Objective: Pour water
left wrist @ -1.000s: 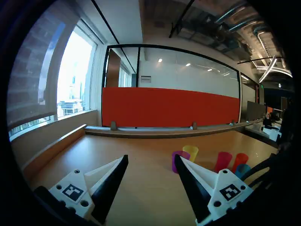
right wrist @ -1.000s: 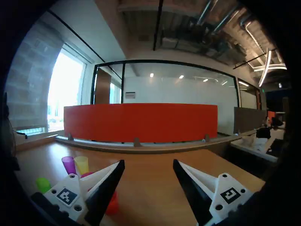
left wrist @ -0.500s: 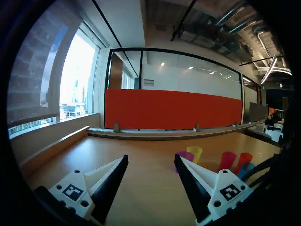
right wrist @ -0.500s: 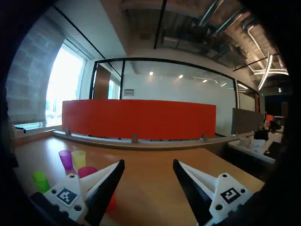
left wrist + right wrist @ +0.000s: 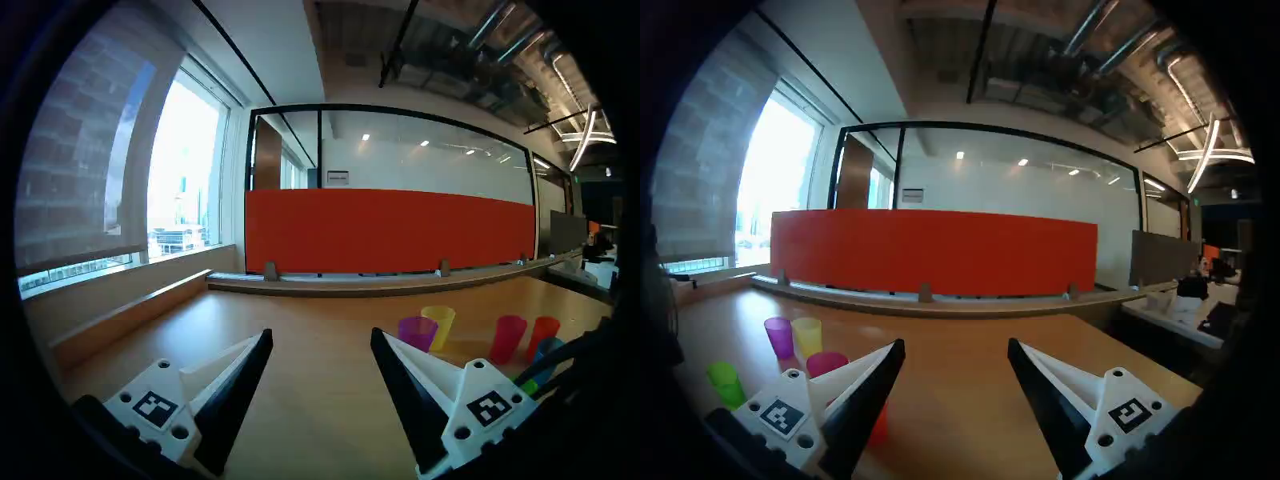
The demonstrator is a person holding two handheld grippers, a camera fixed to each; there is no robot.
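The left gripper (image 5: 320, 376) hangs over the table (image 5: 264, 316), jaws spread wide and empty, short of the purple cup (image 5: 418, 332) and to its left. Just right of the purple cup, a little behind it, stands the yellow cup (image 5: 438, 322). Farther right come the pink cup (image 5: 508, 338) and the red cup (image 5: 544, 332), with a blue cup (image 5: 549, 350) half hidden in front. In the right gripper view a green cup (image 5: 726, 382) sits left of the purple cup and nearer the camera. The right gripper (image 5: 954, 384), also gaping and holding nothing, hovers to the purple cup's right. Which cup holds water cannot be told, so a wrong pick is likely. The worse risk is the crowding: the purple cup and its neighbours stand so close that a finger sliding in beside one would probably nudge the next and topple it. These look like light plastic, so a hard squeeze could buckle a wall and slop water over the rim, and a fast tilt could miss the receiving cup.
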